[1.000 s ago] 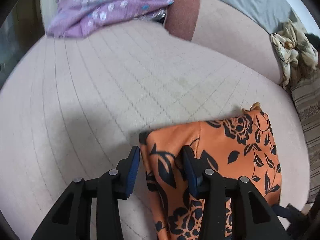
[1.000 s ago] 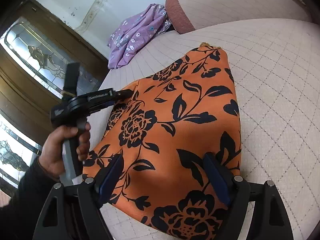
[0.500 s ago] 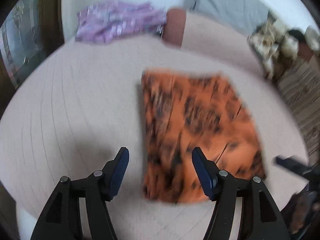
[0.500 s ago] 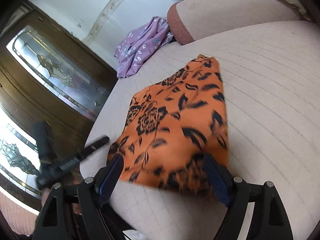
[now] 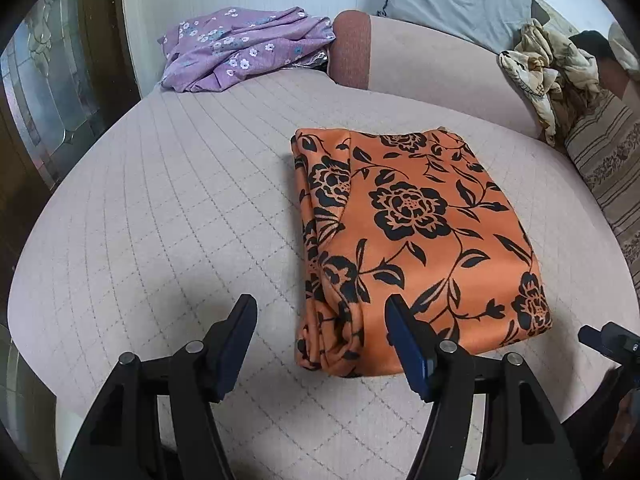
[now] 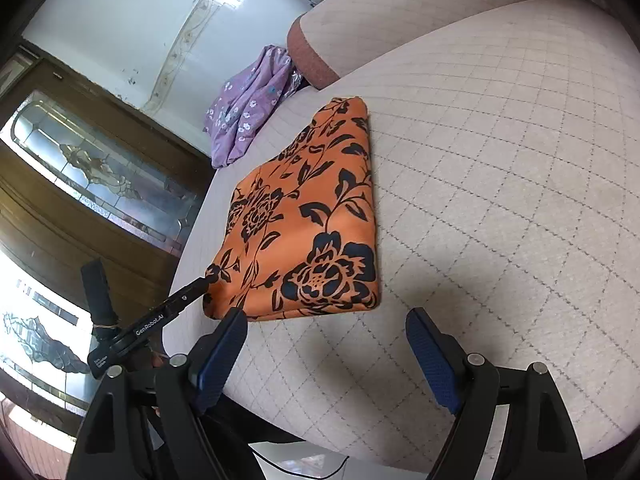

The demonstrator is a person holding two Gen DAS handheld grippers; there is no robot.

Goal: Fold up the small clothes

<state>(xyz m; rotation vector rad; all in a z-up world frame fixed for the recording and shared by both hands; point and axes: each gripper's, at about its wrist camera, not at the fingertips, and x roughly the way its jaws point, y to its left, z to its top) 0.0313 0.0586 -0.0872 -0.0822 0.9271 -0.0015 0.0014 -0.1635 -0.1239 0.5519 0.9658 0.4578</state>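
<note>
Four fingers (image 5: 240, 332), one folded garment (image 5: 416, 240)

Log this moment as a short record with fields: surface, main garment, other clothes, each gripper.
surface: quilted pink cushion
main garment: orange cloth with black flowers, folded into a flat rectangle, lying on the cushion
other clothes: purple floral garment bunched at the far edge; cream patterned cloth crumpled at the right
left gripper: open, empty, near the cloth's front edge
right gripper: open, empty, just short of the cloth
</note>
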